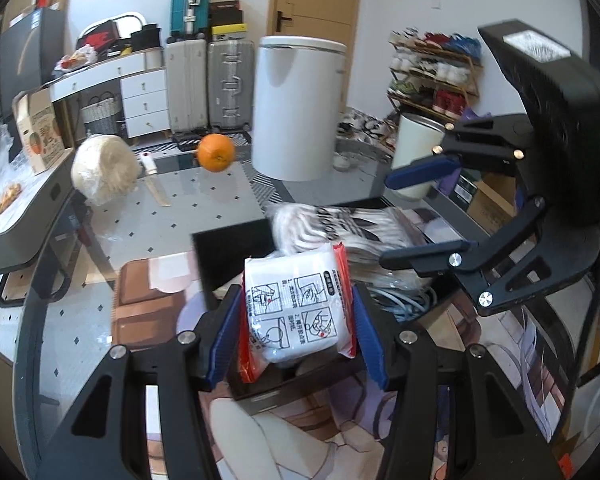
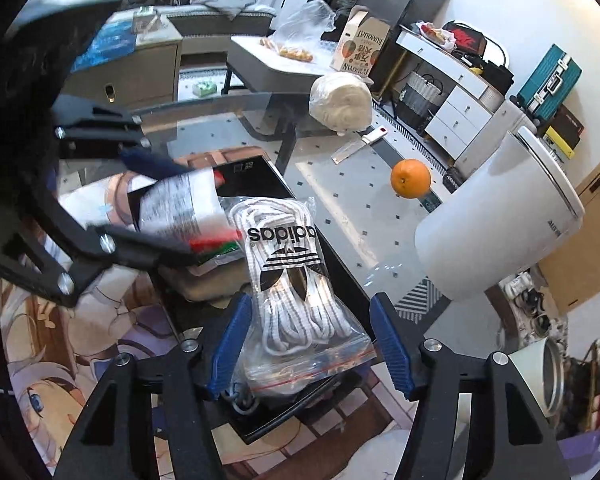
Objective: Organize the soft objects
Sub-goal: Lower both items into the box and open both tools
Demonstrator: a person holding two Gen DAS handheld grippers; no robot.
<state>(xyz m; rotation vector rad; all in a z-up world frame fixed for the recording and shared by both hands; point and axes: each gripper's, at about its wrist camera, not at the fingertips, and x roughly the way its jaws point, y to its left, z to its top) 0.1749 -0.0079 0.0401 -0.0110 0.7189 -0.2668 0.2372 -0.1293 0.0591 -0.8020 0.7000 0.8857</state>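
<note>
L gripper [image 1: 296, 312] clamped on tissue pack [image 1: 296, 304] over black tray [image 2: 332, 264] | R gripper [image 2: 310, 344] spread open around laces bag [image 2: 288, 276] | both pkgs est. unplaced

A lived-in home room: suitcases [image 1: 208, 84] stacked by a white drawer unit [image 1: 145, 98], a loaded shoe rack [image 1: 434, 76], a wooden door [image 1: 316, 0], patterned floor tiles [image 1: 204, 200].
</note>
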